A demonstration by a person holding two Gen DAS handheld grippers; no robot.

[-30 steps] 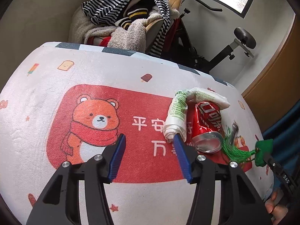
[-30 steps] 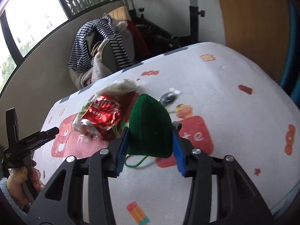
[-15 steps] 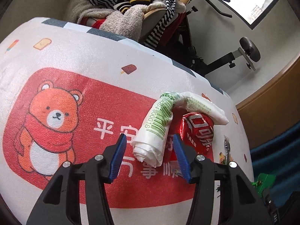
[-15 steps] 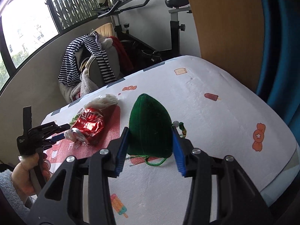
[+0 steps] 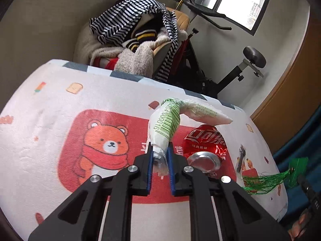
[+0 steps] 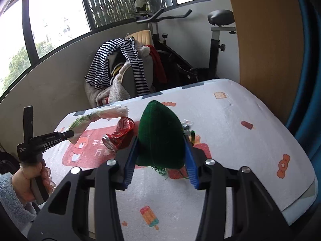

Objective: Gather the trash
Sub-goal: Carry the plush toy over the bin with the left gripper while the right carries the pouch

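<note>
1. Our left gripper (image 5: 160, 161) has its blue-padded fingers pressed in on the near end of a white crumpled plastic bag printed with a green barcode (image 5: 165, 126). The bag rises out of the grip and bends to the right over the surface.
2. Our right gripper (image 6: 160, 156) pinches a dark green cone-shaped knitted piece (image 6: 160, 138) between its blue pads; green threads (image 6: 160, 170) trail out beneath it.
3. The bag's barcode carries digits that read roughly "0000016"; the fine green print along its far part is too small to read.
4. A crushed red drink can with white Chinese lettering (image 5: 206, 146) lies on the surface just right of the bag, its silver end turned toward us.
5. A small dark wrapper (image 5: 240, 157) lies right of the can, near the right edge.
6. The surface is a white cloth (image 5: 112, 100) printed with a red panel, an orange bear in a red scarf (image 5: 106, 144), white Chinese characters, toast and ice lollies.
7. In the right wrist view our left hand (image 6: 30, 180), in a fuzzy pale blue sleeve, grips the left tool's handle at the near left, the tool pointing to the right at the bag.
8. Beyond the far edge stand a chair heaped with striped clothes (image 6: 120, 68) and an exercise bike (image 6: 212, 46).
</note>
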